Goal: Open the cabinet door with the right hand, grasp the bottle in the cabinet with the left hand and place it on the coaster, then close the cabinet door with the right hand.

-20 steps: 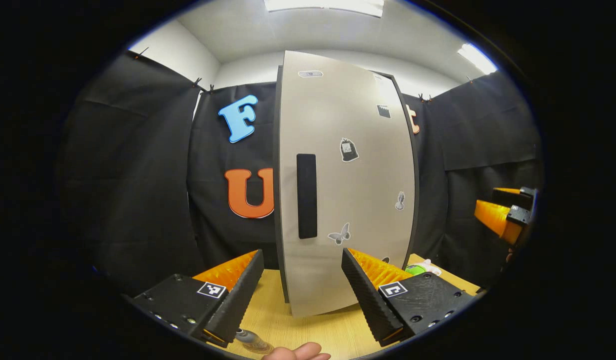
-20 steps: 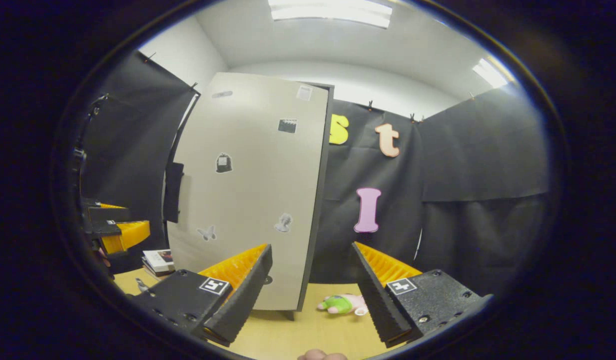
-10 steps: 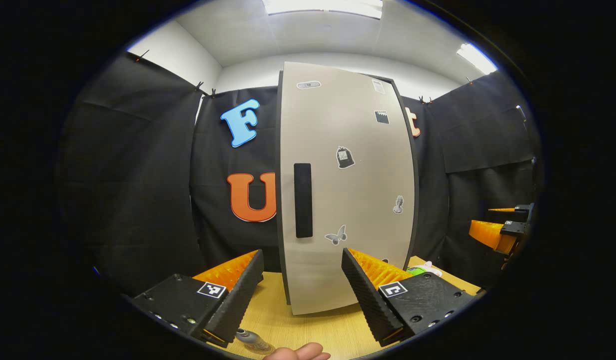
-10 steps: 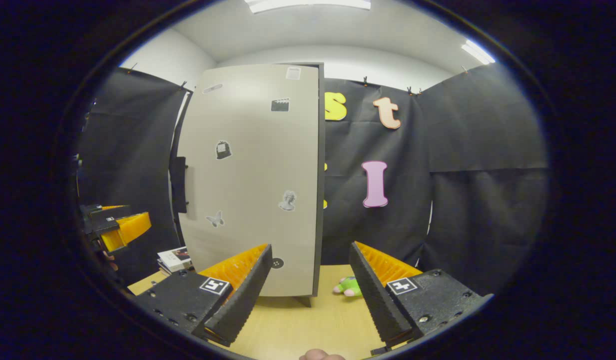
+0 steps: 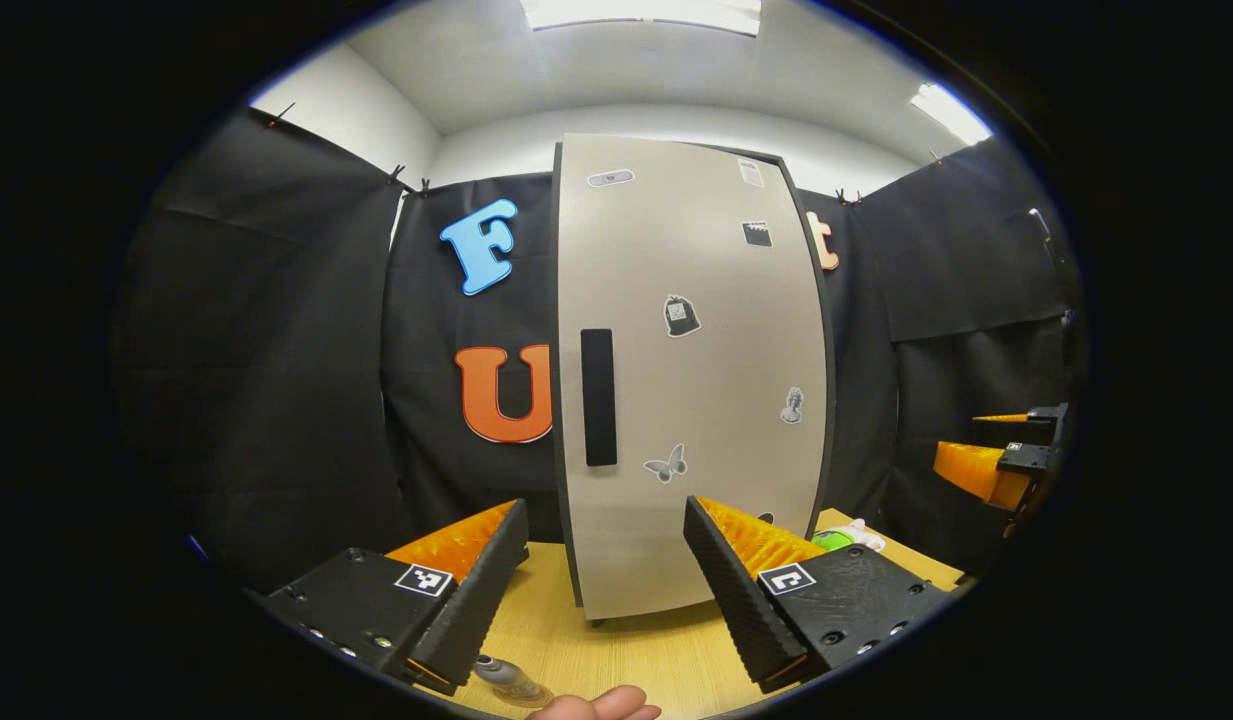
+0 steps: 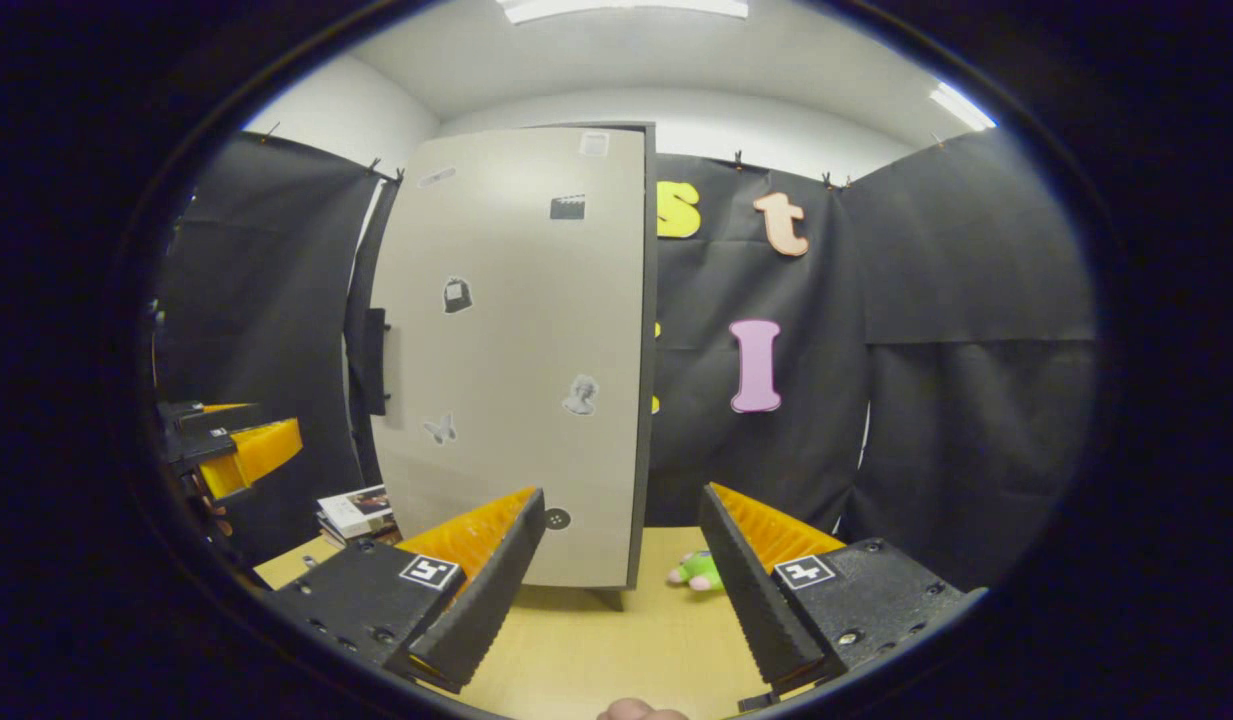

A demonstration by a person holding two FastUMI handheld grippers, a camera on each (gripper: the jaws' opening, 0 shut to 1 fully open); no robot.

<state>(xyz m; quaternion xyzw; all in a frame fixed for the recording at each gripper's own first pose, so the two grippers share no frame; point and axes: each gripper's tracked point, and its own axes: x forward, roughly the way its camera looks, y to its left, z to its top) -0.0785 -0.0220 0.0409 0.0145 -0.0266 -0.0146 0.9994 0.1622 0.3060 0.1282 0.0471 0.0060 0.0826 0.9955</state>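
Nearest, the left claw (image 5: 606,590) hangs wide and empty over the wooden surface (image 5: 636,660), a short way in front of the cabinet (image 5: 691,380). The right claw (image 6: 621,590) is likewise spread wide with nothing between its fingers, near the cabinet's right front corner. A small bottle (image 5: 506,682) sits low on the surface on the near side of the cabinet, cut off by the left claw, and I cannot tell whether a coaster lies under it.

The cabinet door (image 5: 716,400) lies flat against the cabinet, its dark handle (image 5: 598,397) near the left edge. I judge the work either unbegun or finished; if unbegun, the right claw must cross to that handle and pull.

Right of the cabinet lies a green plush toy (image 6: 698,570), half hidden; left of it, stacked books (image 6: 356,510). The cabinet's inside is hidden.
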